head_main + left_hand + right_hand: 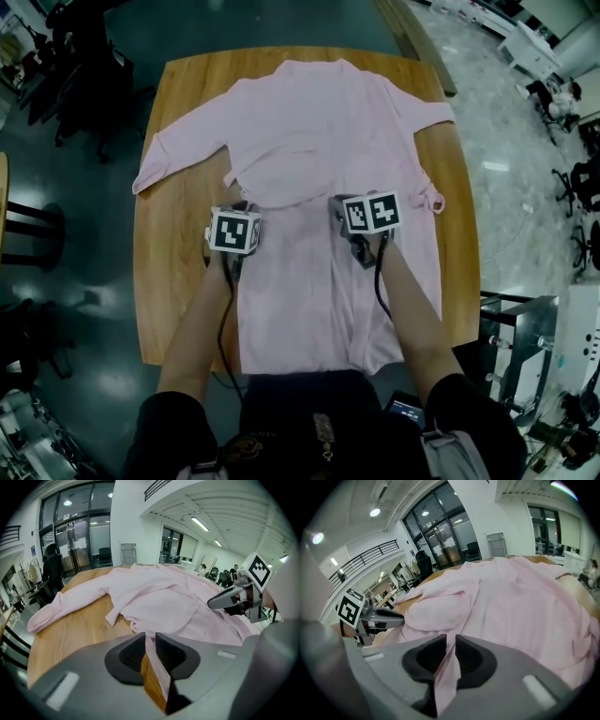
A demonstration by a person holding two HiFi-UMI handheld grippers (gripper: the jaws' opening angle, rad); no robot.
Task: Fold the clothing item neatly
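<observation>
The pink shirt [309, 131] is lying spread on the wooden table [178, 309], collar at the far side and hem towards the person, so it is already laid out flat enough to start folding. One sleeve [178, 155] is stretching out over bare wood, while the other [427, 192] is hanging down along the body.

Both tools are working side by side at the waist, I'd guess to keep the cloth even across its width. The left gripper [149, 651] is sitting right at the shirt's side edge. Its jaws are standing a narrow slit apart, with wood and a strip of pink showing through and nothing squeezed. The right gripper [450, 656] is further in, over the body. Its jaws are nearly together and pink cloth is filling the whole gap, so it looks to be pinching a fold.

From overhead I'm getting the full layout, sleeves and hem and all, but the marker cubes are covering the jaw tips. The gripper views are giving me those gaps instead. Each one is also catching its partner from the side, low over the cloth, and showing how rumpled the fabric is around the waist, which looks much smoother from above
</observation>
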